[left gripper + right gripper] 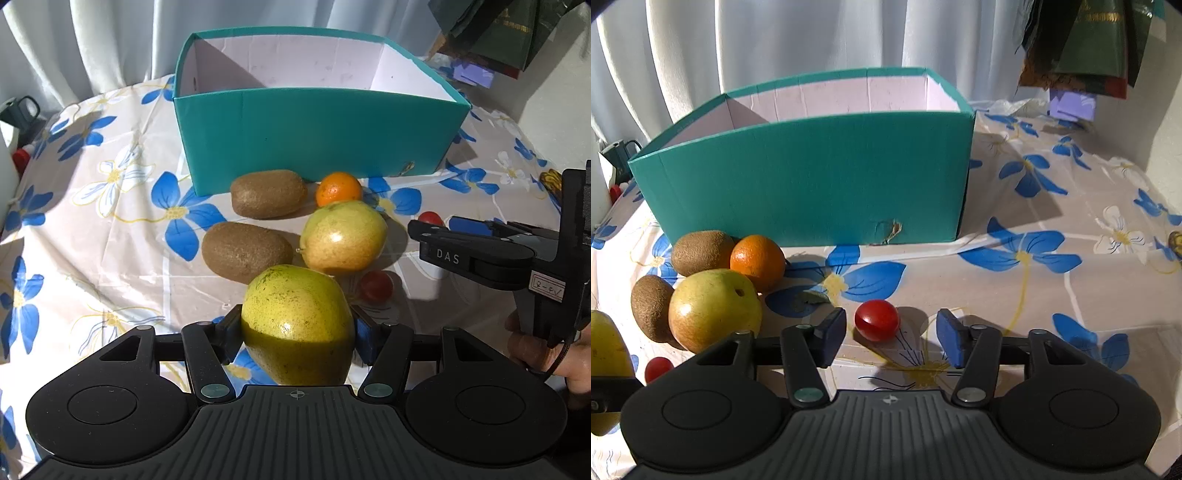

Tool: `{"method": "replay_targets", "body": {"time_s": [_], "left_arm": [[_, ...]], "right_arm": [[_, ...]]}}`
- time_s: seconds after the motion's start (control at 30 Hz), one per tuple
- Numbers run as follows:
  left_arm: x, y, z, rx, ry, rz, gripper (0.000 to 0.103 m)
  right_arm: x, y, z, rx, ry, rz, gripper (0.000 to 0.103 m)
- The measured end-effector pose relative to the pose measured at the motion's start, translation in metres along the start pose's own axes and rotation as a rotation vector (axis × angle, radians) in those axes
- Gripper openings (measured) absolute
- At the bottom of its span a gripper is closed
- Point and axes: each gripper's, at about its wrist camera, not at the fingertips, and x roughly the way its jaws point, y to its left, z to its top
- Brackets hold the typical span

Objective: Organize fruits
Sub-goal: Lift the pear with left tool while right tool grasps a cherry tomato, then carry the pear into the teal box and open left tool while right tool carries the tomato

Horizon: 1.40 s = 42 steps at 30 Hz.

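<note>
Here, tomato (pixel 877 319) between right tool (pixel 891 341) pads.

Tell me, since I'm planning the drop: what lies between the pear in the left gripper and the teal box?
In the left wrist view, a second pear, two kiwis and an orange lie between the held pear and the teal box.

Teal box (pixel 812 177) behind crowded fruits (pixel 306 236)

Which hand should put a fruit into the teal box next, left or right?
Left. The left hand-held gripper already clamps a pear; the right hand-held gripper only straddles a cherry tomato.
</note>
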Motion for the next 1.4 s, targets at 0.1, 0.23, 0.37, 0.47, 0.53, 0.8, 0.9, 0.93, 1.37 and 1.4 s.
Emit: {"method": "replay_targets", "body": {"time_s": [0.1, 0.23, 0.37, 0.47, 0.53, 0.8, 0.9, 0.93, 1.37, 1.4], "left_arm": [[0.002, 0.001, 0.001, -0.002, 0.005, -0.002, 0.064], [0.003, 0.002, 0.003, -0.002, 0.008, 0.002, 0.064], [0.001, 0.001, 0.006, 0.004, 0.002, 0.010, 0.064], [-0.002, 0.000, 0.013, 0.016, -0.010, 0.025, 0.064], [-0.005, -0.001, 0.020, 0.025, -0.021, 0.040, 0.064], [-0.024, -0.010, 0.065, 0.032, -0.099, 0.069, 0.064], [-0.035, -0.015, 0.082, 0.044, -0.151, 0.088, 0.064], [-0.038, -0.017, 0.086, 0.047, -0.163, 0.094, 0.064], [-0.032, -0.014, 0.125, 0.029, -0.207, 0.148, 0.064], [-0.032, -0.013, 0.128, 0.024, -0.210, 0.150, 0.064]], "right_arm": [[0.004, 0.004, 0.000, -0.025, 0.001, -0.003, 0.048], [0.005, 0.009, 0.001, -0.063, -0.011, 0.002, 0.026], [0.004, 0.007, 0.001, -0.051, -0.009, 0.007, 0.026], [-0.004, 0.001, 0.004, -0.012, -0.028, 0.005, 0.026], [-0.012, -0.002, 0.008, -0.004, -0.051, 0.000, 0.026], [-0.049, -0.006, 0.022, 0.034, -0.153, 0.019, 0.026], [-0.059, -0.007, 0.026, 0.038, -0.184, 0.019, 0.026], [-0.062, -0.007, 0.027, 0.041, -0.190, 0.018, 0.026], [-0.082, -0.003, 0.040, 0.046, -0.256, 0.013, 0.026], [-0.082, -0.003, 0.041, 0.048, -0.258, 0.010, 0.026]]}}
